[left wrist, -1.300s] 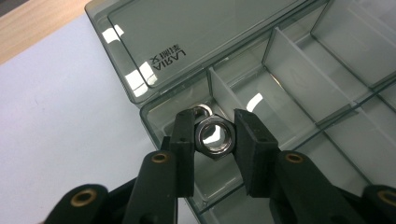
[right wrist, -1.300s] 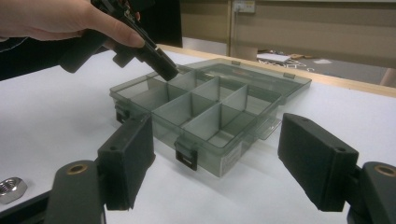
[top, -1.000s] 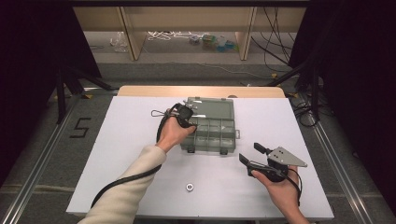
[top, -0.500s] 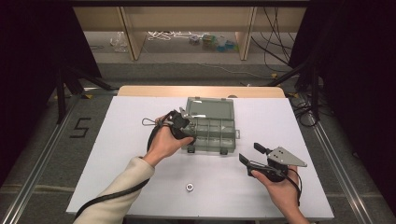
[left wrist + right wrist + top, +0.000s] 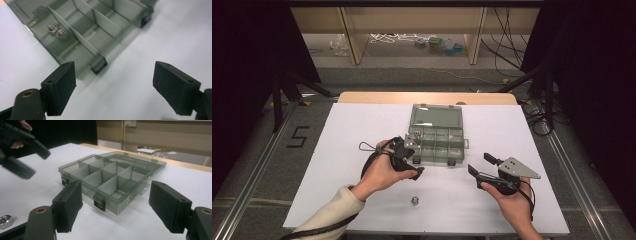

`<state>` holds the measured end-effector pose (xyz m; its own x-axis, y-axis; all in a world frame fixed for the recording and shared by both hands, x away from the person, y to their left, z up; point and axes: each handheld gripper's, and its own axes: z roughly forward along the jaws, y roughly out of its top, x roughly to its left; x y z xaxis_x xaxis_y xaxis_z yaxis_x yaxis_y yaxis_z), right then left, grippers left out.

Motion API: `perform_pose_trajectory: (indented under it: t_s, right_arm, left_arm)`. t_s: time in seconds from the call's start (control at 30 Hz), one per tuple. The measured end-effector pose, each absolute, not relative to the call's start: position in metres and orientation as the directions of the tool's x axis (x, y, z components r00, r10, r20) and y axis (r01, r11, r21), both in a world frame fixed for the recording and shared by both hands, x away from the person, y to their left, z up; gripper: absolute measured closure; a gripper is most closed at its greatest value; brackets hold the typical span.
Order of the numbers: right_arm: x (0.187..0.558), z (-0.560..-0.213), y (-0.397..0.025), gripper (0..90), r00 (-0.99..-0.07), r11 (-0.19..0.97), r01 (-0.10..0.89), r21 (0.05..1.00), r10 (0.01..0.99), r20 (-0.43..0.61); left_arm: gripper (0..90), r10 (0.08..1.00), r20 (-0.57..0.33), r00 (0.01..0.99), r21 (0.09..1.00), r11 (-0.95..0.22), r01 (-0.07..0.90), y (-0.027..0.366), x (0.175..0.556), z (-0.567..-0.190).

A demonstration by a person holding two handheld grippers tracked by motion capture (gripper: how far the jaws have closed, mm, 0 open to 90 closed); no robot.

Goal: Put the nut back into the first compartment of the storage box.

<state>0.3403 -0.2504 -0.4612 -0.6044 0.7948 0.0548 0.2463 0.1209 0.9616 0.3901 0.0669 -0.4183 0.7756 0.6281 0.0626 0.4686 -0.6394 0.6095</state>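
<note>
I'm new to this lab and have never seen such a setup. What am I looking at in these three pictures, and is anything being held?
A person sits at a white table with a hand-held two-jaw gripper in each hand. The high view looks down from above; the other two pictures come from cameras riding on each gripper, looking along its black jaws. The left gripper hovers at the near left corner of an open clear box with dividers; two nuts lie in one compartment. The right gripper rests to the box's right. Both are open and hold nothing. Another nut lies loose on the table near the person.
</note>
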Motion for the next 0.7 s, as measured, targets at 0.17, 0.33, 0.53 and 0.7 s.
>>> perform_pose_trajectory:
  t_s: [0.17, 0.33, 0.53, 0.7]
  right_arm:
    - [0.339, -0.460, -0.251, 27.4, -0.604, 0.134, 0.260, 0.956, 0.795, 0.053]
    - [0.340, -0.460, -0.250, 27.4, -0.604, 0.129, 0.251, 0.959, 0.796, 0.051]
    - [0.339, -0.460, -0.250, 27.4, -0.600, 0.136, 0.251, 0.958, 0.799, 0.043]
    - [0.340, -0.460, -0.250, 27.4, -0.603, 0.131, 0.251, 0.959, 0.796, 0.050]
  left_arm:
    - [19.4, 0.571, 0.065, 0.818, 0.579, -0.690, 0.436, 0.067, 0.375, -0.426]
    - [21.2, 0.562, 0.042, 0.826, 0.555, -0.701, 0.448, 0.065, 0.363, -0.434]
    - [22.1, 0.545, 0.025, 0.838, 0.520, -0.723, 0.454, 0.059, 0.356, -0.445]
    - [24.1, 0.511, 0.020, 0.860, 0.494, -0.753, 0.436, 0.056, 0.354, -0.453]
